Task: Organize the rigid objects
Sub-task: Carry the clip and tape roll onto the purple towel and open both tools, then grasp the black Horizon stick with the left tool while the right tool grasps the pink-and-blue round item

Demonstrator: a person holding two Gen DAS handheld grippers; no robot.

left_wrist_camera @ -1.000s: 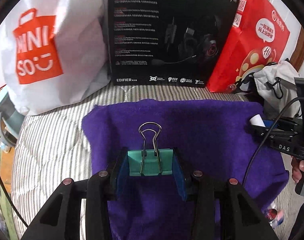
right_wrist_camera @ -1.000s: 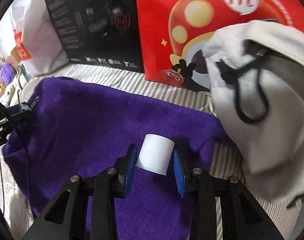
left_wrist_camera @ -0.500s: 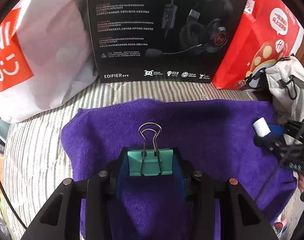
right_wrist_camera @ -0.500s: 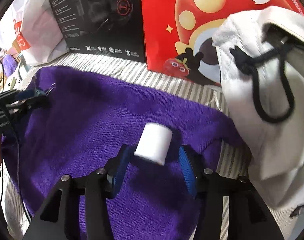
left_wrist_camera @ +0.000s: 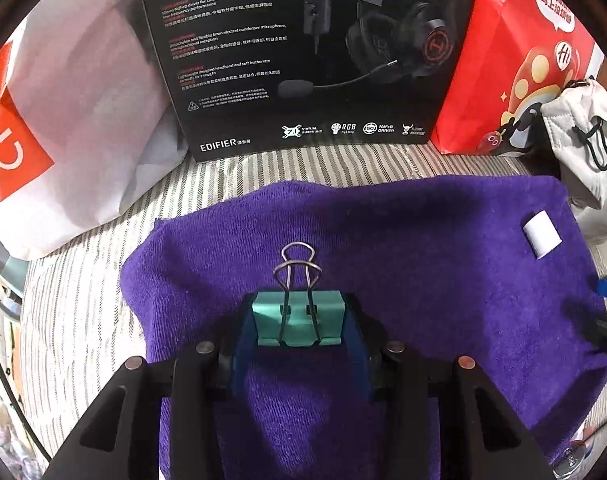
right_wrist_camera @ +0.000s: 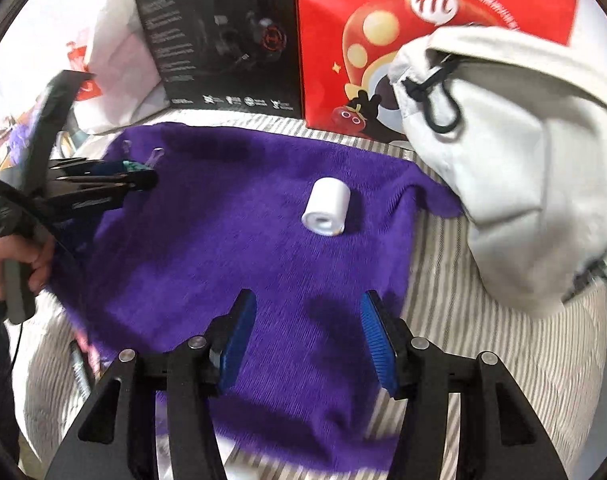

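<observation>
Left claw (left_wrist_camera: 298, 326) was clenched on the teal metal binder clip (left_wrist_camera: 298, 322); its blue pads pressed the clip body from both sides, and the silver wire handles pointed toward 12 o'clock, away from the camera. The clip was held over the purple terry towel (left_wrist_camera: 403, 248), which lay spread on a grey-and-white striped bed cover (left_wrist_camera: 75, 304).

Right claw (right_wrist_camera: 309, 340) was released, blue pads spread wide apart with nothing between them, over the near part of the towel. The small white paper roll (right_wrist_camera: 326, 207) lay on its side on the towel toward 12 o'clock from the right claw, well clear of both pads. In the left wrist view the same roll (left_wrist_camera: 542, 234) sat at about 2 o'clock, near the towel's right edge.

In the right wrist view the left claw appeared at 9 o'clock, with a hand (right_wrist_camera: 11, 256) wrapped round its grey grip.

Behind the towel, at 12 o'clock, stood a black headset carton printed EDIFIER (left_wrist_camera: 303, 52). A white shopping bag with an orange-red logo (left_wrist_camera: 63, 120) leaned at 10 o'clock, and a red paper bag with a mushroom print (left_wrist_camera: 515, 60) at 1 o'clock. A pale grey drawstring pouch (right_wrist_camera: 515, 168) lay at the towel's right corner.
</observation>
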